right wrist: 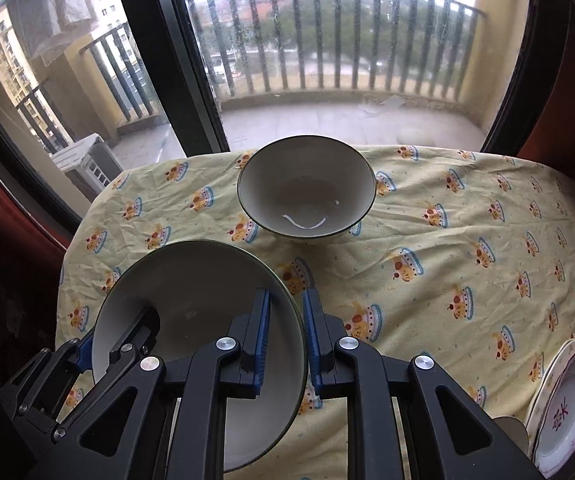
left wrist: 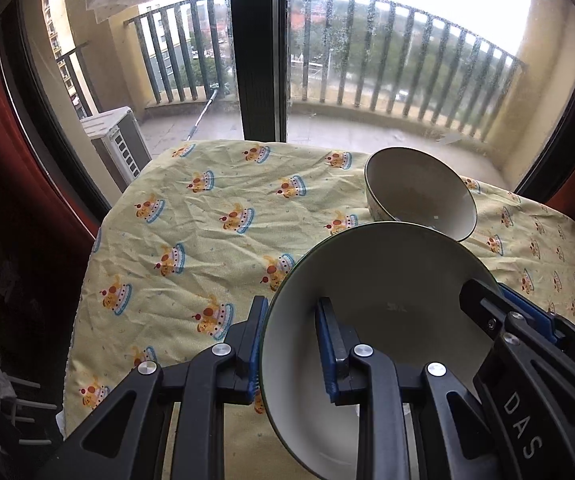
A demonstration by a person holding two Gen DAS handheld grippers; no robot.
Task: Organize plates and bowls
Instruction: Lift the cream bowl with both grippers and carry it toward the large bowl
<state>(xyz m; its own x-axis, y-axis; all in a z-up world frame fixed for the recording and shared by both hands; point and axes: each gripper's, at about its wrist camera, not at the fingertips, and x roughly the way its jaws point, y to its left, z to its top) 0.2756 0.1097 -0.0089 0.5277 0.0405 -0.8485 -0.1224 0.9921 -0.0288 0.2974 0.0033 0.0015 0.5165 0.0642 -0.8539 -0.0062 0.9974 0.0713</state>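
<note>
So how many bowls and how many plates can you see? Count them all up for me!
Bowls: 2, one held bowl pinched at the rim by the left tool and the right tool, and one far bowl standing on the tablecloth.
Plates: 1, a patterned plate at the table's near right edge.
Total: 3 dishes.

Both claws (right wrist: 285, 338) on one bowl (right wrist: 195, 300)

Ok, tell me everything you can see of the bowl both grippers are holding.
The held bowl is wide, glazed, ceramic-looking, off-white inside with a thin dark green rim, and empty. It is tilted above the patterned tablecloth. The left gripper and right gripper each pinch opposite sides of its rim. Nothing else touches it.
</note>
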